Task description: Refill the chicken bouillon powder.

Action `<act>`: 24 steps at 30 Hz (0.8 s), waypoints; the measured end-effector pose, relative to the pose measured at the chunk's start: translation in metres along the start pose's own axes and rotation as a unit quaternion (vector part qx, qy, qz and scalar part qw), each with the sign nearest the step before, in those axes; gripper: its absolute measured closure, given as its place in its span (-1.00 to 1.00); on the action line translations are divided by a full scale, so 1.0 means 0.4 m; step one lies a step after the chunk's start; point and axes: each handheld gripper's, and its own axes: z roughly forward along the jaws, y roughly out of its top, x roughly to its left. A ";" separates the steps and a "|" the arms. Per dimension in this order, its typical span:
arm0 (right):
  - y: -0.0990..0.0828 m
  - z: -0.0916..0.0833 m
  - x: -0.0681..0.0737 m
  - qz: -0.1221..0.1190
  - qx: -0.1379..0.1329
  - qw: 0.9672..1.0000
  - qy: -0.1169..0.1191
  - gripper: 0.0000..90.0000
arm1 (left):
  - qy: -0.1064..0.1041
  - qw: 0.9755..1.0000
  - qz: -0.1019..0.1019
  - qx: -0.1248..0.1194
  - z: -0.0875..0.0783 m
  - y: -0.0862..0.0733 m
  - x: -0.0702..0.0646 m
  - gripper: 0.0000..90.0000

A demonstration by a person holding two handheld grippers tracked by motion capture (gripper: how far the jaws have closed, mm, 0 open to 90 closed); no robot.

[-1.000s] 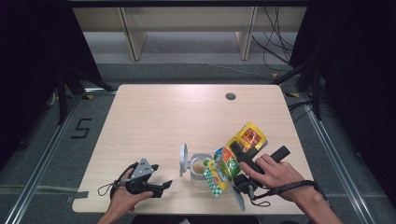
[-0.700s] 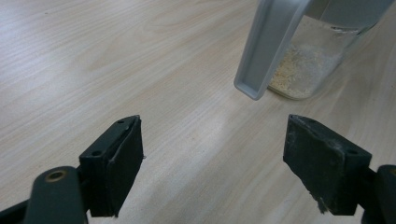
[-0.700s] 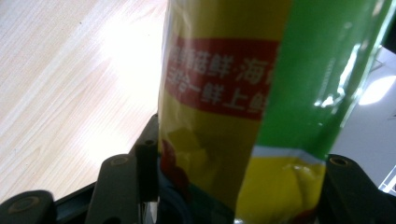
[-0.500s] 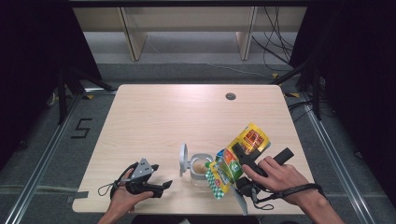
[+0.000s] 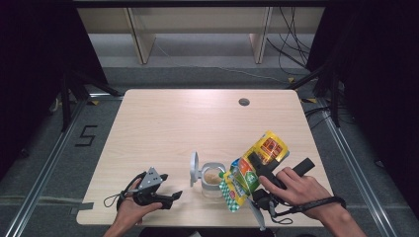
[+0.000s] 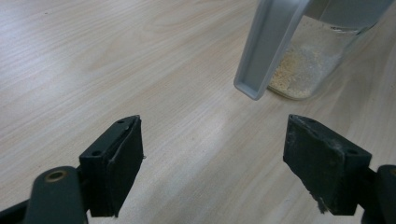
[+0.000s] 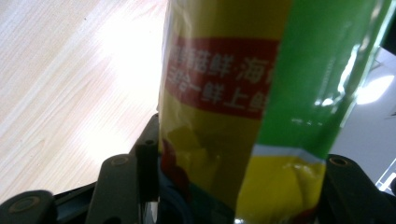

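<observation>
Right tongs [image 5: 258, 174] clamp the yellow-green seasoning pouch [image 5: 251, 168], tilted with its long axis sloping down-left so its low end hangs over the open glass jar [image 5: 213, 178] on the counter [image 5: 197, 123], while left tongs [image 5: 170, 197] rest wide, empty, just left.

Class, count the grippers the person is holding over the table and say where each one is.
2. The left gripper rests open near the table's front edge, left of the jar. The right gripper grips the tilted yellow-green pouch above the jar.
</observation>
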 end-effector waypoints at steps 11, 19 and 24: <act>-0.001 -0.009 0.008 0.005 0.001 1.000 -0.004 0.06 | 0.001 1.000 -0.001 0.001 0.001 0.000 0.000 -0.56; -0.001 -0.017 0.008 0.000 -0.003 1.000 -0.012 0.06 | 0.004 1.000 -0.004 0.010 0.000 -0.001 0.000 -0.56; -0.001 -0.021 0.005 -0.001 -0.003 1.000 -0.004 0.06 | 0.002 1.000 -0.006 -0.006 0.003 -0.001 -0.003 -0.56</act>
